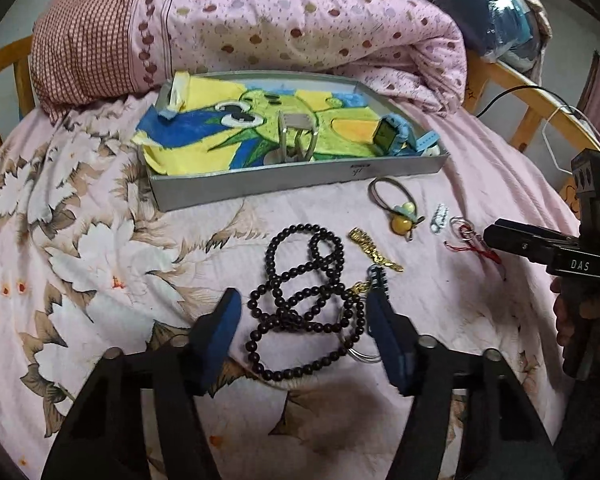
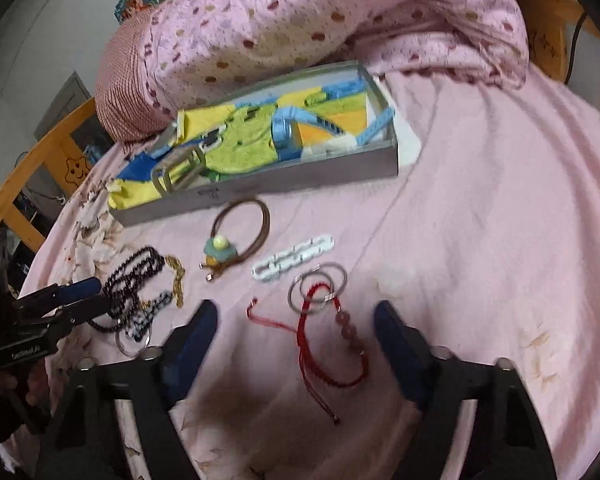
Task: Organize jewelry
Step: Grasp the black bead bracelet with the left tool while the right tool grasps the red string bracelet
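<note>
a pink floral bedsheet [image 1: 100, 240] is seen covering a bed edged by a yellow wooden rail [image 1: 512, 80]; a folded pink spotted quilt [image 1: 300, 20] is piled along the far side. wide bare sheet is left open on the right in the right wrist view.

a shallow grey cardboard tray [image 1: 260, 184] is set near the quilt, lined with a yellow, green and blue crayon drawing [image 1: 220, 128]. inside it a square metal buckle [image 1: 296, 140] and a blue plastic watch with a strap [image 1: 392, 136] are held.

in front of the tray, loose pieces are spread on the sheet: a brown hair loop with a yellow and green bead charm [image 2: 236, 236], a white plastic chain link piece [image 2: 292, 258], thin silver wire rings [image 2: 318, 286], and a gold chain [image 1: 374, 250].

the left gripper [image 1: 300, 320] is held wide open, its blue padded fingers [image 1: 216, 332] placed on either side of a long coiled strand of dark round beads [image 1: 300, 296], with nothing gripped.

the right gripper [image 2: 296, 332] is also spread wide, empty, with a red braided cord bracelet with pink beads [image 2: 332, 340] lying between its fingers on the sheet.
</note>
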{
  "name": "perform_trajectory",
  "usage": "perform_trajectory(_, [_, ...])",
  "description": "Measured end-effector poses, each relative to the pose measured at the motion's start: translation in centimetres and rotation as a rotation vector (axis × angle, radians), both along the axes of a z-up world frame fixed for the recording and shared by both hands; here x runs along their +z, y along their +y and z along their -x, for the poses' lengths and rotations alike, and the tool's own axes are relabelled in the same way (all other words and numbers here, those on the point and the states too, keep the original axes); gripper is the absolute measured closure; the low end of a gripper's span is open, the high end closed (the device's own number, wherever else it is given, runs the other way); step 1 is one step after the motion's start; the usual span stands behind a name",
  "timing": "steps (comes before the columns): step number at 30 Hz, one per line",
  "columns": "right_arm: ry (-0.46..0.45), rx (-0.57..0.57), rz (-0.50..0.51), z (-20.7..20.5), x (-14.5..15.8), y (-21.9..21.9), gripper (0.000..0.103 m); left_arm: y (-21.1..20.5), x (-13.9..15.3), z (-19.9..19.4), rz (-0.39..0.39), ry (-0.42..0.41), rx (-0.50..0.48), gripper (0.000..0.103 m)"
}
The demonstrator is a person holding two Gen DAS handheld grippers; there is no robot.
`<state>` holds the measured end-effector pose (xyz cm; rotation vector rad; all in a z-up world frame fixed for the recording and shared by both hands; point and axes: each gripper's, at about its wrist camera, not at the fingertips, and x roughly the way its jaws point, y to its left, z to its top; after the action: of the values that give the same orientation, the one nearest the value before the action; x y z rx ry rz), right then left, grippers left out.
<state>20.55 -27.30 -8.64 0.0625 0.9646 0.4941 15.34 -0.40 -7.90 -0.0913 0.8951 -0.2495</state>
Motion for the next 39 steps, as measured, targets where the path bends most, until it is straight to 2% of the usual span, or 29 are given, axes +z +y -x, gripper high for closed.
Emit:
perform_trajectory(3, [0.03,0.008,0.031,0.3,-0.8,0.4,0.045,0.2,-0.6,-0.6,0.009,0.048,0.01,0.061])
perform_trajectory(8, [0.062,0.015,-0.006,0.9,-0.8,0.4,0.064,0.6,-1.2,-0.7,0.038,0.095,0.035,0.069])
perform_trajectory(10, [0.07,0.024,-0.007,1.2,-0.9,0.6,0.071,0.7,-1.2,-0.6,0.047,0.105,0.047,0.074])
perform_trajectory(12, [0.077,0.036,-0.012,1.4,-0.9,0.9,0.076,0.8,-1.3,-0.7,0.045,0.12,0.058,0.084])
perform_trajectory(14, [0.094,0.052,-0.027,1.7,-1.0,1.3,0.082,0.8,-1.3,-0.5,0.058,0.132,0.069,0.088])
perform_trajectory(16, [0.107,0.076,-0.024,2.2,-1.3,1.8,0.085,0.7,-1.3,-0.3,0.067,0.141,0.072,0.088])
perform_trajectory(18, [0.108,0.098,-0.017,2.6,-1.3,2.4,0.086,0.4,-1.2,-0.2,0.068,0.149,0.066,0.094])
perform_trajectory(23, [0.117,0.129,-0.024,3.3,-1.3,3.1,0.094,-0.4,-0.8,0.3,0.084,0.161,0.049,0.095])
perform_trajectory(27, [0.12,0.15,-0.068,3.8,-0.8,3.3,0.094,-1.0,-0.1,1.1,0.12,0.161,0.026,0.095])
perform_trajectory(33, [0.054,0.185,-0.105,4.9,0.9,4.1,0.094,-2.6,1.6,2.5,0.149,0.132,-0.032,0.096])
perform_trajectory(39, [-0.047,0.179,-0.135,5.2,3.0,4.0,0.094,-3.1,4.0,3.0,0.178,0.073,-0.042,0.096])
